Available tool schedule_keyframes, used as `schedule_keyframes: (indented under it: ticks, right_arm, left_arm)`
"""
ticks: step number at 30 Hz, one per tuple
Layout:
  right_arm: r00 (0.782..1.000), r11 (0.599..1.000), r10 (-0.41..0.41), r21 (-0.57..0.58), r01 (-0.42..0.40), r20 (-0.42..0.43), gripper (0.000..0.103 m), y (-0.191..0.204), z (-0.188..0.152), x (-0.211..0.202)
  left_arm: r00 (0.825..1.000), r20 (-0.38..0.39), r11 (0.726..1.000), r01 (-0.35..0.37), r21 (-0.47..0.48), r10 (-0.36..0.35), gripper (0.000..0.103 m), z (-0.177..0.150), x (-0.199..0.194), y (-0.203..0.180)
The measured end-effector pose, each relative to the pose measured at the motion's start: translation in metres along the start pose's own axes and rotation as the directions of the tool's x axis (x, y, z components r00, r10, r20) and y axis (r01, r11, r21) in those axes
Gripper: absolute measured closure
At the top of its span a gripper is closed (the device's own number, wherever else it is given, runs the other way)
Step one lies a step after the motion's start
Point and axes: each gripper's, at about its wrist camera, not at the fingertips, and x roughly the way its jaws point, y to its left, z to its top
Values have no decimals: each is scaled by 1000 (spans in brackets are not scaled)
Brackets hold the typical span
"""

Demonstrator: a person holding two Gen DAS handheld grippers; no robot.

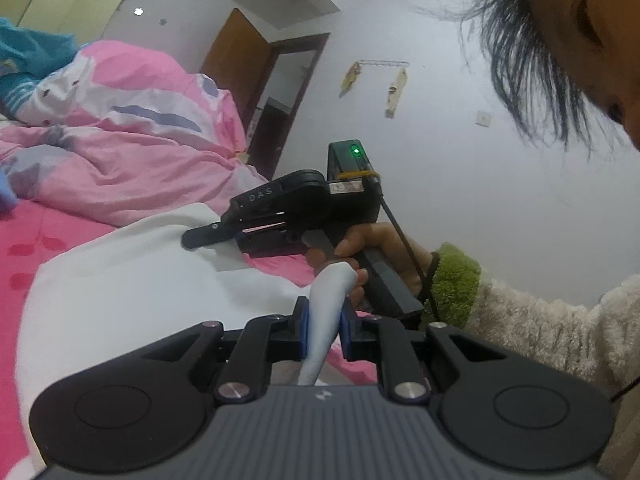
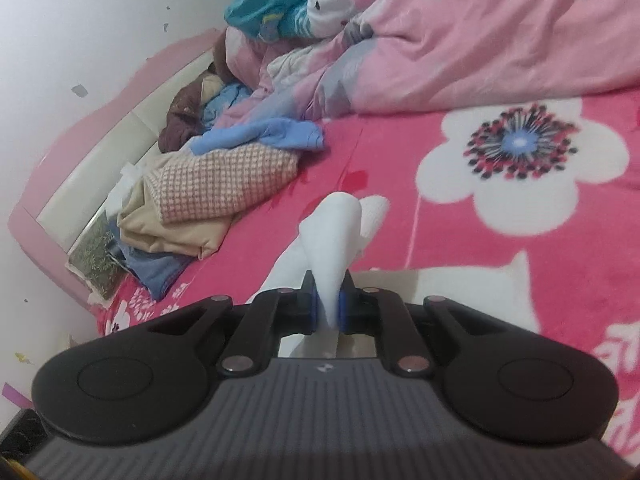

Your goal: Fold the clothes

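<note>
A white garment (image 1: 132, 280) lies spread over the pink bed. My left gripper (image 1: 325, 322) is shut on a bunched edge of it, and the cloth sticks up between the blue pads. In the left wrist view the right gripper (image 1: 200, 237) shows from the side, held in a hand (image 1: 376, 252), low over the garment's far edge. My right gripper (image 2: 329, 306) is shut on another bunch of the white garment (image 2: 332, 236), which rises in a peak over the floral blanket.
A pink floral blanket (image 2: 500, 184) covers the bed. A rumpled pink duvet (image 1: 132, 140) lies behind. A pile of clothes (image 2: 208, 184) sits by the pink headboard (image 2: 80, 152). A person in a fleece sleeve (image 1: 540, 332) leans in at the right.
</note>
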Motion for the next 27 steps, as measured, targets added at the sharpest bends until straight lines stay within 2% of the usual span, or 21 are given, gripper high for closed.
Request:
schedule_keyframes:
  ticks: [11, 27]
  right_arm:
    - [999, 998, 9, 68, -12, 49, 95, -50, -17, -18]
    - [993, 991, 71, 103, -81, 94, 95, -83, -29, -23]
  left_arm:
    - [996, -78, 997, 41, 59, -36, 87, -4, 50, -17]
    - [985, -171, 993, 52, 103, -34, 87, -8, 74, -18]
